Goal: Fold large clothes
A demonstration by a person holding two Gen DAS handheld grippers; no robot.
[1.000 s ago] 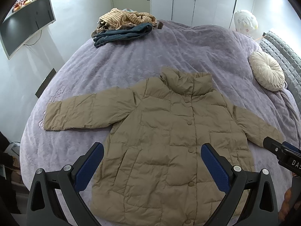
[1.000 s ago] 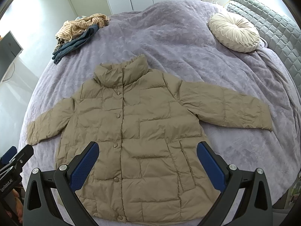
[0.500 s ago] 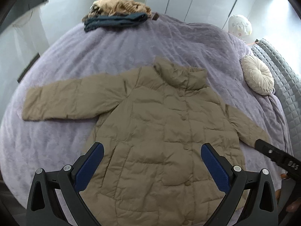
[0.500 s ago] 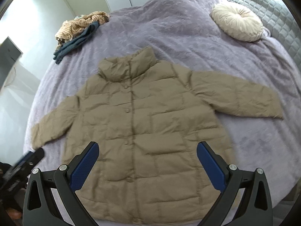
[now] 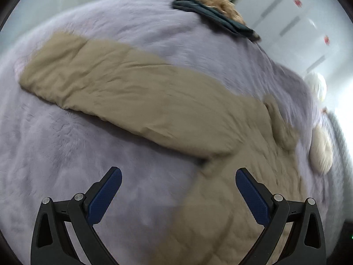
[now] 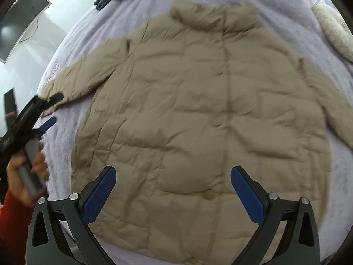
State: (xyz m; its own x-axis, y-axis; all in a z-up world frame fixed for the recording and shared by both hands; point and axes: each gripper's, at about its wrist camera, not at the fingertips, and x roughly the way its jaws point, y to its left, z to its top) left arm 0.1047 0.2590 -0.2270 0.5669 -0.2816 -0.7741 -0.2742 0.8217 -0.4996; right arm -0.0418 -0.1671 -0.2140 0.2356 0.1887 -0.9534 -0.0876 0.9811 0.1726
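A tan puffer jacket lies flat and buttoned on the lilac bedspread, collar at the far side. My right gripper is open and empty, low over the jacket's lower front. My left gripper is open and empty, close above the bedspread just below the jacket's left sleeve, near the armpit. In the right wrist view the left gripper shows by the sleeve's cuff, held by a hand in a red sleeve.
A pile of clothes, dark blue and striped tan, lies at the far side of the bed. A round cream cushion lies on the right by the quilted headboard. A wall monitor hangs left of the bed.
Both grippers have dropped closer to the bed. The left one swung left toward the jacket's left sleeve; the right one moved in over the jacket's body. Both stayed open.
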